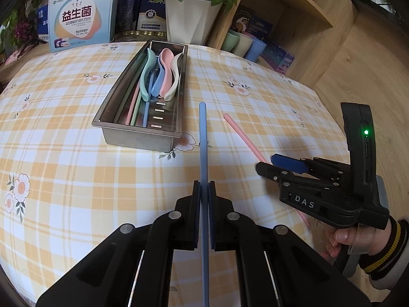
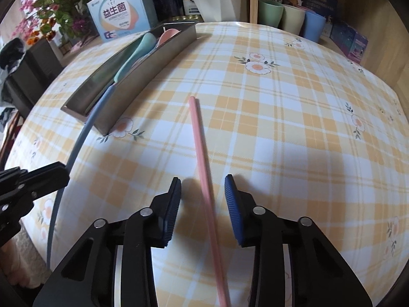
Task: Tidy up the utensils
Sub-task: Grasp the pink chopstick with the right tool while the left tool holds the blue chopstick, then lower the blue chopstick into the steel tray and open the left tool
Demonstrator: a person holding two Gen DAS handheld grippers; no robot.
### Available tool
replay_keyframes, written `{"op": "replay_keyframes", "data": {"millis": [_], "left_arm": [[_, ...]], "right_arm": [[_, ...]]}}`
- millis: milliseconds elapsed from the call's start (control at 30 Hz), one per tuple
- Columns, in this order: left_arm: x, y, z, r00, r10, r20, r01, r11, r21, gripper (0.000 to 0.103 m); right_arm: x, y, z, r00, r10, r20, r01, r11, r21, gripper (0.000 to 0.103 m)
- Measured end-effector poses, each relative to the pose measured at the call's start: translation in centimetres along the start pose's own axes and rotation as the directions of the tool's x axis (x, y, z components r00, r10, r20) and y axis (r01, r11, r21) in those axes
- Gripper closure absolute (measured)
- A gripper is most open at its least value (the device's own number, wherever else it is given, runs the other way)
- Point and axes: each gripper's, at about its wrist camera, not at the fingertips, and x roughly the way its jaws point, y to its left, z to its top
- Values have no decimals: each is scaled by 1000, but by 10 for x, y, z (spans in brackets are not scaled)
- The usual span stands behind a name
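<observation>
Left gripper point(image 1: 204, 192) is clamped tight on the blue chopstick point(image 1: 202, 138), its tip in the air near the steel utensil tray point(image 1: 143, 138) holding spoons and chopsticks. Right gripper point(image 2: 203, 192) straddles the pink chopstick point(image 2: 198, 138) lying on the checked tablecloth point(image 2: 281, 128), pads clear of it on both sides.

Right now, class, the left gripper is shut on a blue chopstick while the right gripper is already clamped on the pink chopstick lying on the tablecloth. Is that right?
Not quite. The left gripper is shut on the blue chopstick, but the right gripper has not clamped yet: the right wrist view shows its pads standing apart on either side of the pink chopstick, which lies untouched on the tablecloth.
</observation>
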Motion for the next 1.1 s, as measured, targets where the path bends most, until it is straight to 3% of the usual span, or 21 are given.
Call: {"op": "replay_keyframes", "data": {"millis": [167,233,433,933,1100], "left_arm": [[1,1,0,1000,-2,-2,2,1000,-3,97],[2,1,-1,1000,0,-5,0,1000,-6,97],[3,2,-1,1000,9,-10,-10,1000,-12,97],[1,2,0,1000,21,-5,-21,1000,-11,97],[-2,4,0,1000,17,4,-17,1000,-11,97]], "right_arm": [[1,1,1,1000,-25,1,25,1000,5,74],[0,-2,0,1000,-23,6,23,999,28,84],[-2,-2,-5,1000,-3,17,1,996,90,95],[-7,-1,-17,998,2,56,-8,994,110,97],[-13,-9,-23,995,51,90,-67,980,185,97]]}}
